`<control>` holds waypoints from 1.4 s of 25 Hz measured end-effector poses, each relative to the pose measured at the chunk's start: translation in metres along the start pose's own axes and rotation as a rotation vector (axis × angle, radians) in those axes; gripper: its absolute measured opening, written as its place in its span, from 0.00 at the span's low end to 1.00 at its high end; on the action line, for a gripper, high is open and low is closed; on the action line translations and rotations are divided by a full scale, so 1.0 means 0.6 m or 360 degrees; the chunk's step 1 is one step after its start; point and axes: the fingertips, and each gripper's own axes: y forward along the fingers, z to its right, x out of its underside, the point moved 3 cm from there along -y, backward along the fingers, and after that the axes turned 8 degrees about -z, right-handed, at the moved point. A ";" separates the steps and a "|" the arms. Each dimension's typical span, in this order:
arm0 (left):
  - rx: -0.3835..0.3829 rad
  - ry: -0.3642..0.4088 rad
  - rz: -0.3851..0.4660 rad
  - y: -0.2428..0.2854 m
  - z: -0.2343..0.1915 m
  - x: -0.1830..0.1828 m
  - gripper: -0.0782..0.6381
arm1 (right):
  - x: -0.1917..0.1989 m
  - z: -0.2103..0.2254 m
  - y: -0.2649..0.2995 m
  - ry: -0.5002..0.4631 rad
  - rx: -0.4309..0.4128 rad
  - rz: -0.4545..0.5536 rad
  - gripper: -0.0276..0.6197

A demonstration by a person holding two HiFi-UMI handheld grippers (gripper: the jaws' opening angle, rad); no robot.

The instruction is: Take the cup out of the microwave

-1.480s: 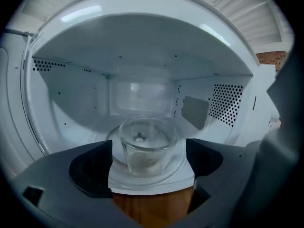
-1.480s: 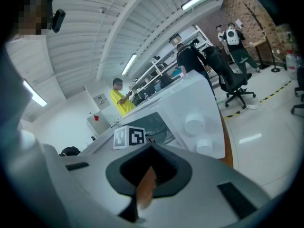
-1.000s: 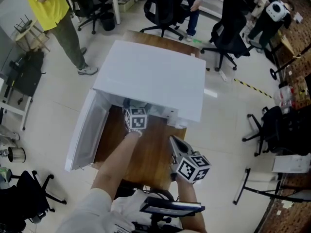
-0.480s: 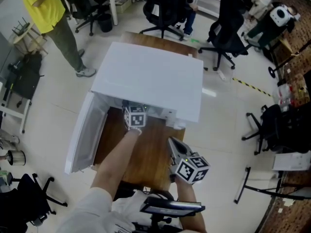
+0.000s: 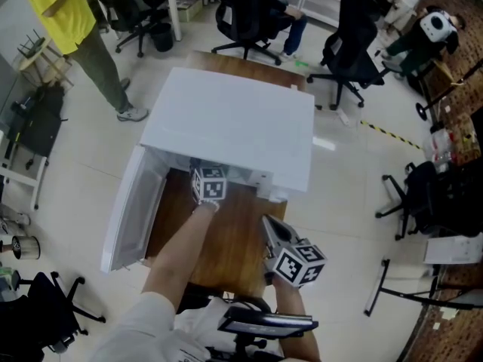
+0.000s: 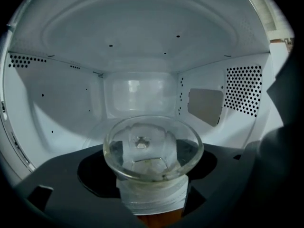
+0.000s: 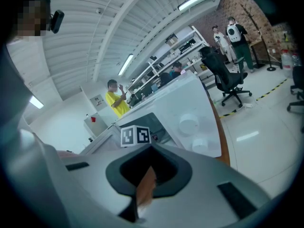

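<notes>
A clear glass cup [image 6: 152,151] with a ribbed white base stands at the front of the white microwave's cavity [image 6: 137,99]. My left gripper [image 6: 152,196] reaches into the microwave [image 5: 234,119]. Its dark jaws are closing around the cup's base, and narrow gaps still show on both sides. In the head view only its marker cube [image 5: 210,183] shows at the oven's mouth, and the cup is hidden. My right gripper [image 5: 270,226] hangs shut and empty over the wooden table [image 5: 226,240], in front of the oven and to the right.
The microwave door [image 5: 132,210] hangs open to the left. The oven covers most of the small table. A person in a yellow shirt [image 5: 64,10] stands at the far left. Black office chairs [image 5: 347,59] stand behind and to the right.
</notes>
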 end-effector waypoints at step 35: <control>-0.0011 -0.0139 0.0218 -0.277 0.068 0.045 0.60 | -0.005 -0.040 -0.030 -0.0205 -0.0193 -0.0044 0.06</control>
